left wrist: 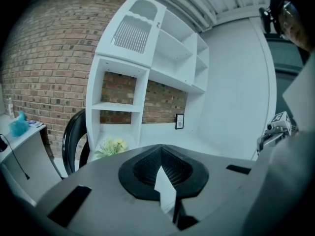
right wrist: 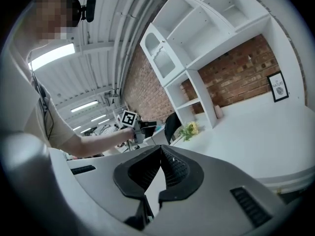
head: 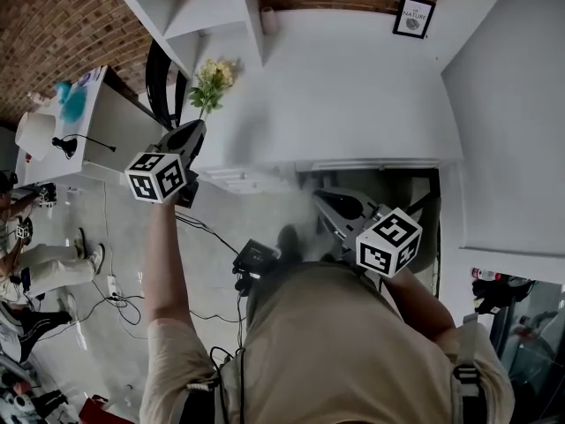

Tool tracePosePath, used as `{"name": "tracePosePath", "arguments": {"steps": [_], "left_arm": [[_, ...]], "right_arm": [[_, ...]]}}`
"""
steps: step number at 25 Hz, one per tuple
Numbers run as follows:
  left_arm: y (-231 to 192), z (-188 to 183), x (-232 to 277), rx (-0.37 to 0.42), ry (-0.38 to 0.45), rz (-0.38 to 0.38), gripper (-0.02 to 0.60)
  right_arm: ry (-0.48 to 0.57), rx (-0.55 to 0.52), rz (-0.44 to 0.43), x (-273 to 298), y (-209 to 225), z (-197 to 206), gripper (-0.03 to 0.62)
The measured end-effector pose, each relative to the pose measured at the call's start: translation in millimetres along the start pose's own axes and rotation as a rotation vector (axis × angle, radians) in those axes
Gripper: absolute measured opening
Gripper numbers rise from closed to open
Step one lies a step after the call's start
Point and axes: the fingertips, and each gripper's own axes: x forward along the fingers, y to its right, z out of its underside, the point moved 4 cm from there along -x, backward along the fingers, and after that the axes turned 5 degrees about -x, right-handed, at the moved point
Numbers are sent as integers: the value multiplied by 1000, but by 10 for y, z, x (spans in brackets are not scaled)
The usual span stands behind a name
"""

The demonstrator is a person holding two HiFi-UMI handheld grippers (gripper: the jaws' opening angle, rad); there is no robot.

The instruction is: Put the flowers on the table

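Note:
A small bunch of yellow flowers with green leaves (head: 212,81) lies on the white table (head: 353,87) near its left edge, beside the foot of the shelf unit. It also shows in the left gripper view (left wrist: 111,147) and the right gripper view (right wrist: 188,130). My left gripper (head: 196,129) is held just short of the flowers, apart from them, shut with nothing in it (left wrist: 161,147). My right gripper (head: 320,198) hangs lower, off the table's front edge near my body, shut and empty (right wrist: 160,147).
A white shelf unit (head: 203,7) stands at the table's back left. A framed picture (head: 413,16) leans against the brick wall. A black chair (head: 161,78) sits left of the table, and beyond it a side desk (head: 97,122). Cables (head: 212,237) run across the floor.

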Motion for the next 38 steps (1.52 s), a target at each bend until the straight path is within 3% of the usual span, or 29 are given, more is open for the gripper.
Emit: {"name": "tracePosePath", "arguments": {"steps": [7,14,21,30,38], "left_arm": [[274,62,-96,29,11,9,8],[513,56,-303,-74,87,90,9],[884,113,-439,-29,74,74,9],[1254,173,-659,0,78,94,9],[1736,424,-865,41,77,78,9]], "right_arm": [[53,-48,-6,-174,-61,-92,23],[84,-98,-35,-246,-162,-145,23],[142,52,-93,-424,-98,-172,23],[140,47,-154,-510,-222,-232,23],[63,35,-161,-632,-278,34,23]]}}
